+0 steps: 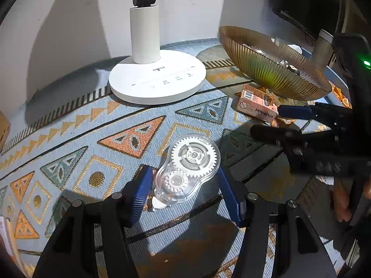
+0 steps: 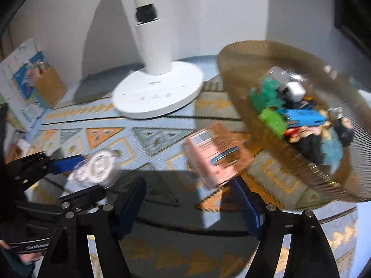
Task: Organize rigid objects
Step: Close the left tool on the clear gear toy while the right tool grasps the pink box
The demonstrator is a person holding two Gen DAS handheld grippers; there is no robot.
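The clear tape roller [image 1: 185, 169] lies flat on the patterned tabletop [image 1: 69, 139], between the spread fingers of the left hand-held gripper [image 1: 185, 190]. The right hand-held gripper [image 2: 190, 199] (also spread wide) hangs near the pink box [image 2: 215, 155], beside the gold bowl [image 2: 243, 69].

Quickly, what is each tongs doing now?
Left tongs: open, straddling the correction tape dispenser.
Right tongs: open, holding nothing, near the pink box.

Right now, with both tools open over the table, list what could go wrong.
1. The left tool straddles the clear correction tape dispenser near its narrow end; closing there might squeeze the smooth curved shell out.
2. The right tool faces the pink box in a blurred view; a rushed grasp may push it against the ribbed amber bowl.
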